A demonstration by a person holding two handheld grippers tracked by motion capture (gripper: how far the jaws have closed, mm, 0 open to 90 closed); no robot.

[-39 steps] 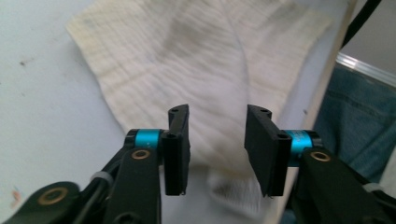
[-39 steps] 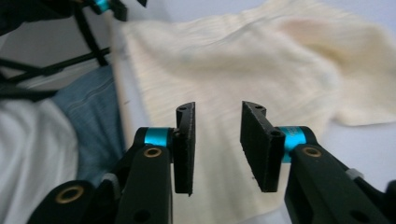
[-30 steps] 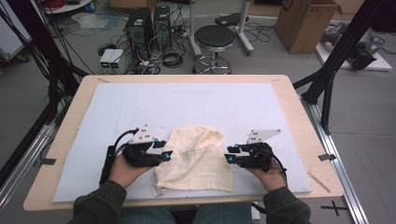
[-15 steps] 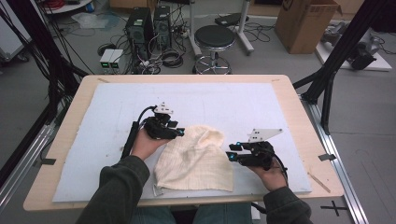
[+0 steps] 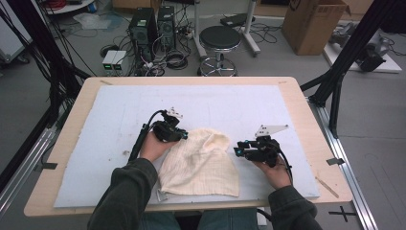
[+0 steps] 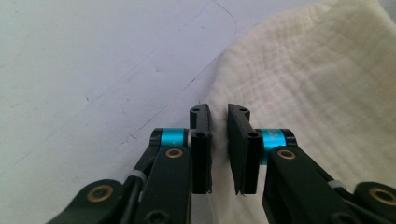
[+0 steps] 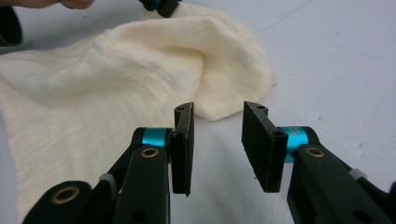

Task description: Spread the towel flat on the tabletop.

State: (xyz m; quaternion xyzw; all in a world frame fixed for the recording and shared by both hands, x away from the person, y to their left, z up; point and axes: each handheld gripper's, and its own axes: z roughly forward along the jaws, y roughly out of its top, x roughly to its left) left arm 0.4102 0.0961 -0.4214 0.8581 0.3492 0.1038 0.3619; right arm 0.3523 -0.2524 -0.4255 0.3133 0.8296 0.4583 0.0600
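Wooden worktop (image 5: 306, 120) with rounded corners, covered almost edge to edge by 1 pale blue-grey mat (image 5: 230, 103), scuffed and marked with faint lines. On the mat, near the front edge, 1 cream cloth (image 5: 201, 163), rumpled and humped at its far end, flat toward the front. On the bare wood at the right front, 1 thin wooden stick (image 5: 326, 187).

I see a black stool (image 5: 220, 38) beyond the table's far edge, computer towers (image 5: 152, 24) left, cardboard box (image 5: 316, 24) right.
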